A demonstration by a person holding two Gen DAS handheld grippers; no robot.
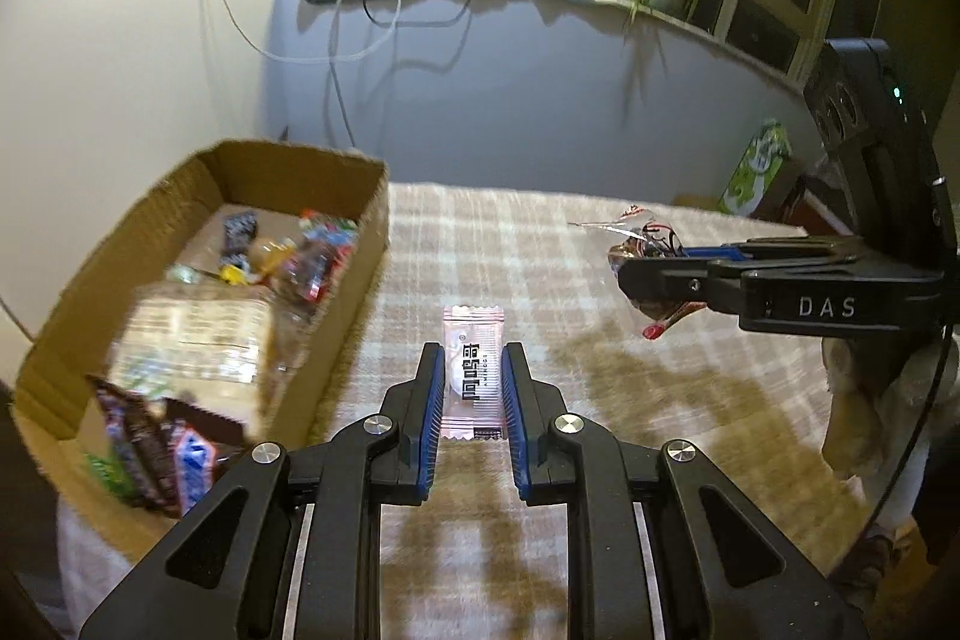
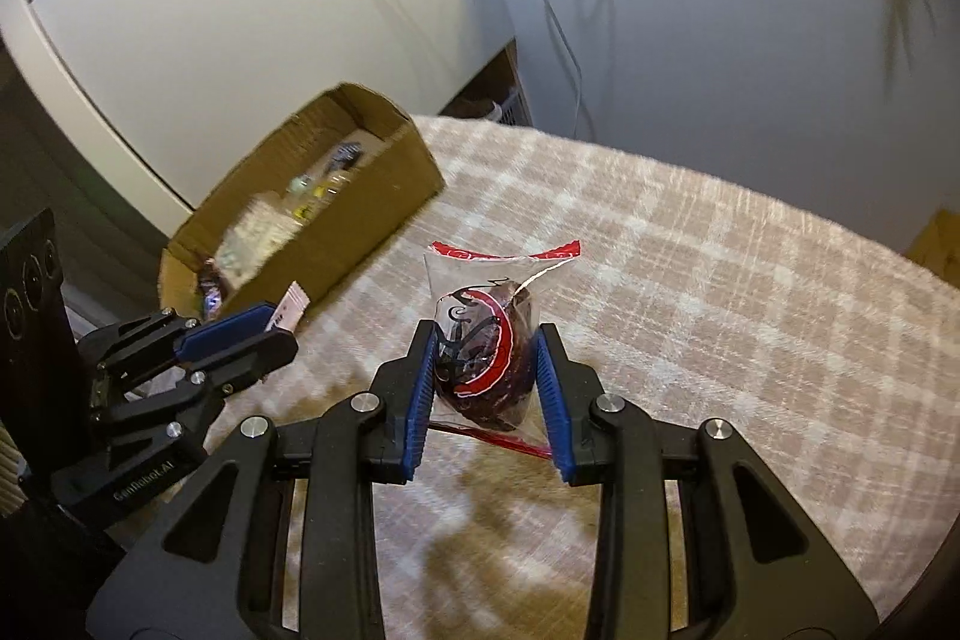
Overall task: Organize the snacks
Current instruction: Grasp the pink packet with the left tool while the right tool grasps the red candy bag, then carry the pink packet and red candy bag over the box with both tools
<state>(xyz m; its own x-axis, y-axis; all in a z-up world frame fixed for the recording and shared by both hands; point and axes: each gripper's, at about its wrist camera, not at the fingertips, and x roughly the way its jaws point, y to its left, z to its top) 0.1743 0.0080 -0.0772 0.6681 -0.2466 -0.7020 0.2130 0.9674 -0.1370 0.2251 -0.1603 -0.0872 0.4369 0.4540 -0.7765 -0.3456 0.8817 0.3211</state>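
The left gripper (image 1: pixel 473 370) has its blue-padded fingers (image 1: pixel 433 388) clamped on a slim pale pink sachet with black print (image 1: pixel 471 376), lifted off the checked beige cloth on the table (image 1: pixel 540 244); the right gripper (image 2: pixel 483 376) pinches a clear red-trimmed wrapper holding a dark round snack (image 2: pixel 489 346) between its fingers (image 2: pixel 549 388); the open brown cardboard box of mixed snack packets (image 1: pixel 354 292) sits left of both.
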